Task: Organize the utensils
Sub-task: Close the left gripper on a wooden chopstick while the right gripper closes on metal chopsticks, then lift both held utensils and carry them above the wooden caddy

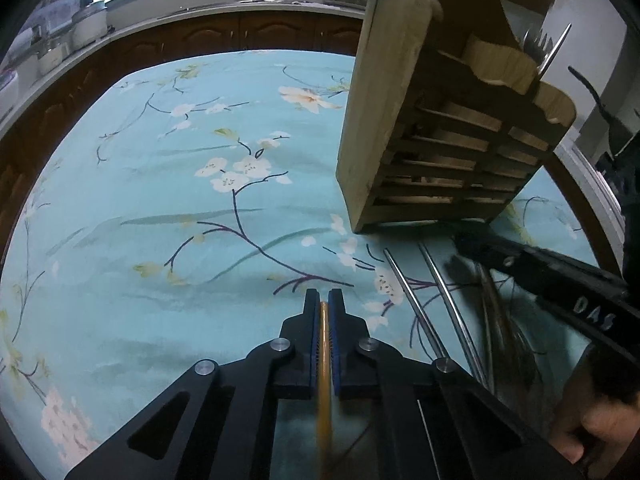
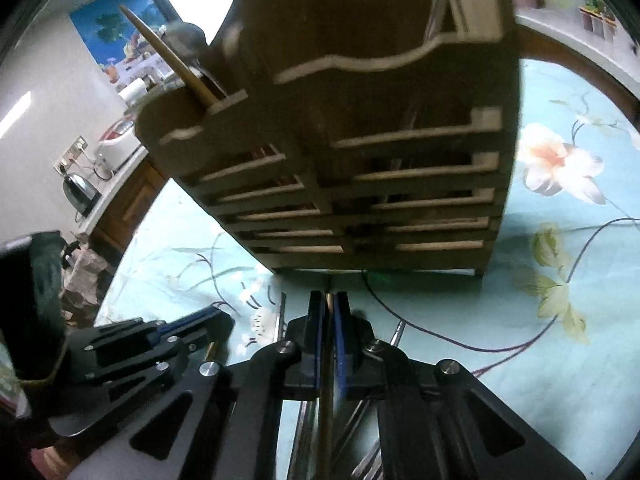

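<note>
My left gripper (image 1: 324, 296) is shut on a thin yellow chopstick (image 1: 324, 360) that runs back between its blue pads, low over the floral tablecloth (image 1: 180, 200). The slatted wooden utensil holder (image 1: 440, 128) stands to its upper right, with forks (image 1: 538, 44) in one compartment. Several metal utensils (image 1: 420, 308) lie on the cloth in front of the holder. My right gripper (image 2: 328, 300) is shut on a thin brown chopstick (image 2: 328, 380), close before the holder's base (image 2: 360, 160). A wooden stick (image 2: 172, 56) pokes out of the holder's left compartment. The left gripper (image 2: 216, 320) also shows at the right wrist view's left.
A kitchen counter with white jars (image 1: 88, 24) and dark cabinets (image 1: 256, 32) rings the table. A kettle (image 2: 80, 192) sits on a side counter. A person's hand (image 1: 592, 412) holds the right gripper (image 1: 540, 272) at the left wrist view's right edge.
</note>
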A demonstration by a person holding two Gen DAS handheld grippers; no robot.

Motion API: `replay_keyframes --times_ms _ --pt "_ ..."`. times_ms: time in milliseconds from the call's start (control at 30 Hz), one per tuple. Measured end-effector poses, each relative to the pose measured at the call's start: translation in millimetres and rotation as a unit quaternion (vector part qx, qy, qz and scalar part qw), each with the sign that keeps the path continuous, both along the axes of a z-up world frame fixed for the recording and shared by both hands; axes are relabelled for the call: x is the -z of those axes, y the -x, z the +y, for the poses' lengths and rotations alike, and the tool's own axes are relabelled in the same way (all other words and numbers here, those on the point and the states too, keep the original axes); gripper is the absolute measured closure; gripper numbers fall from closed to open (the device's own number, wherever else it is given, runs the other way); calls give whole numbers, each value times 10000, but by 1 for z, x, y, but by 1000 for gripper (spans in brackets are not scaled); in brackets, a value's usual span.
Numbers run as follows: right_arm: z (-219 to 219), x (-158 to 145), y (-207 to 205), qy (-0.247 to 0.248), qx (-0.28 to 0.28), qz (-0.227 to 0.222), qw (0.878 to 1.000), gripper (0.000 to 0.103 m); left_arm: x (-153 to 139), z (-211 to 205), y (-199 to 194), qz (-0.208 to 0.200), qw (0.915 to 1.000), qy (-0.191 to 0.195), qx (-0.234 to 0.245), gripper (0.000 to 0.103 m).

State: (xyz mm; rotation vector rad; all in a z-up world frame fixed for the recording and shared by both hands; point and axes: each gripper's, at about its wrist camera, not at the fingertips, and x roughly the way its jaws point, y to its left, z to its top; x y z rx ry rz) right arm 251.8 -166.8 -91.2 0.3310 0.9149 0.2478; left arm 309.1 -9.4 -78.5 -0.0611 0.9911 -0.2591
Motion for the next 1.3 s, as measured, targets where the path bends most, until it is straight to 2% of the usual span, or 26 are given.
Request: replay_keyframes --times_ms 433,733,1300 --pt "-29 -44 31 -279 238 -450 9983 98 -39 31 39 -259 9977 570 -240 100" --pt "-27 -62 44 -312 315 -633 9970 98 -69 43 70 -511 9961 633 -332 100" --pt "-36 -109 98 -179 413 -1197 9918 98 -126 61 139 -1143 9897 690 -508 100"
